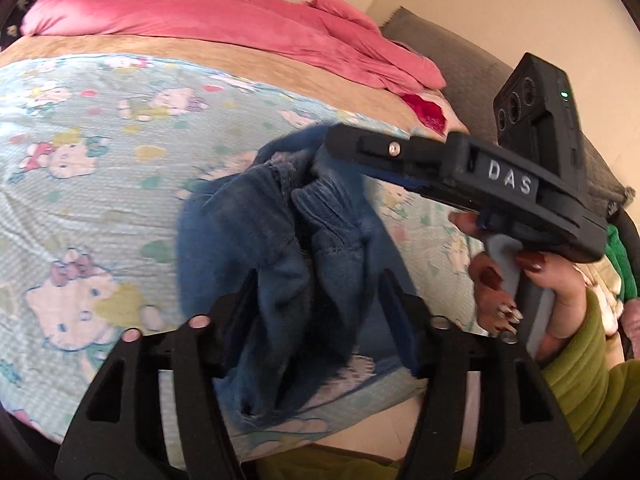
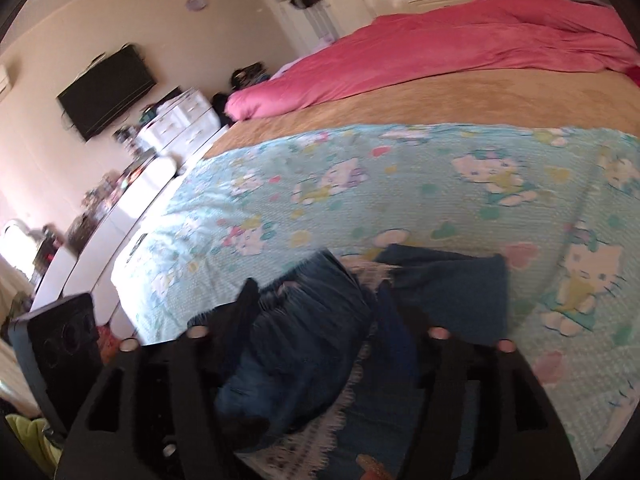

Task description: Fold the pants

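Note:
Blue denim pants [image 1: 276,248] hang bunched above a light blue cartoon-print bed cover [image 1: 88,184]. My left gripper [image 1: 320,284] has denim between its fingers, which stand fairly wide apart. My right gripper [image 1: 340,144] reaches in from the right, its fingers at the top of the bunched pants. In the right wrist view the pants [image 2: 304,340] fill the gap of the right gripper [image 2: 316,296], and a flat part of them [image 2: 448,292] lies on the cover [image 2: 400,184]. Both views are blurred.
A pink duvet [image 1: 208,12] is heaped along the far side of the bed, with a tan blanket [image 2: 460,96] beside it. A grey headboard [image 1: 472,64] stands at the right. White drawers [image 2: 180,124] and a wall TV [image 2: 106,92] are off the bed's left.

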A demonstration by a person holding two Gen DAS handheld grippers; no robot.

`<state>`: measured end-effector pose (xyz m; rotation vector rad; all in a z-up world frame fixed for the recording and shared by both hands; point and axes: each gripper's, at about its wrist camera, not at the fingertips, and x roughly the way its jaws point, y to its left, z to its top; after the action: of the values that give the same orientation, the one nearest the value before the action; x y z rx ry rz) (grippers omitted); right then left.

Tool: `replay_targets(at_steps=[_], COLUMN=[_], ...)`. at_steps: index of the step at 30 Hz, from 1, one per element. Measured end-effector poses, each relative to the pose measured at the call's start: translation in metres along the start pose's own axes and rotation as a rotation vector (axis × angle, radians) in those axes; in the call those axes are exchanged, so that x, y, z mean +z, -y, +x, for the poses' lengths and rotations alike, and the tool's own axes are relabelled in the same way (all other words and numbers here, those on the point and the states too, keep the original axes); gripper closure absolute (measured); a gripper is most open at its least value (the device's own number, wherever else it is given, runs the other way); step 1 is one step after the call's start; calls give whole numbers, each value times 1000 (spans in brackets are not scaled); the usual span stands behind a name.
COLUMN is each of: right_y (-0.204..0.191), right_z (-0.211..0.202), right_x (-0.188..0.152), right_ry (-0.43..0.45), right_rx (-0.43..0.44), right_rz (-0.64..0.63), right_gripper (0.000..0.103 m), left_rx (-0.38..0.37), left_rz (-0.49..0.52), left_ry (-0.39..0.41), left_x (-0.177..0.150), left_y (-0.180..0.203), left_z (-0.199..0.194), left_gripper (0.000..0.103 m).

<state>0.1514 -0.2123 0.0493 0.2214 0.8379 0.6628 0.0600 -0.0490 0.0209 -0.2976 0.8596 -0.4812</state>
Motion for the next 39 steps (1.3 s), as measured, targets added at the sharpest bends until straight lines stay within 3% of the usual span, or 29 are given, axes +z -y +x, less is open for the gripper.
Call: replay_targets(at_steps=[3,5,8,10,15,16,17,18,22,24,25,27,30,34,39], right_y=[31,39,41,36,20,17,9,4,6,23,29,40,41,32,14], right_z=[-17,-19,-15,-9,2,4,10,12,4,8,10,9,-9,-51,-79], right_x=[-12,-22,-41,-49,-45,-42,-40,-38,-34,-37,-39,-43,-40,-37,-53], right_ry=[25,-4,-69,-101,-110,-116,-131,-144,-119,-141,-146,-149,-99,12,45], right_rx=[-70,-74,-77,-76,-44,-50,-87,-112,-161,-186,-190,-197,-154,-189,-191], right_rz=[78,98,111,116,87,65,13,-23,-91,-63,-47,-17,1,-83,-191], right_gripper=[26,25,25,6,6,10,49,68,68,63,54,44,41,28,26], left_rx=[-31,-60,-41,-24,-24,-23,-22,-18,-17,-19,-24,-25,-19,50,176], left_rz=[77,116,166,187,176,172,171,171,162,148,143,143,136,109,50], left_ry=[-29,-62,-91,-102,-92,-89,-87,-85,-80,-83,-84,-88,-60,19,49], left_x=[-8,-17,-29,-35,-34,-33,-34,-34,-34,-35,-36,-39,-36,-24,2], left_y=[24,37,48,50,48,47,48,47,42,37,35,33,21,0,-35], left_z=[10,19,32,37,36,36,34,34,34,35,34,30,9,-19,-26], left_gripper=[41,38,31,31,31,31,30,29,29,29,29,29,22,13,10])
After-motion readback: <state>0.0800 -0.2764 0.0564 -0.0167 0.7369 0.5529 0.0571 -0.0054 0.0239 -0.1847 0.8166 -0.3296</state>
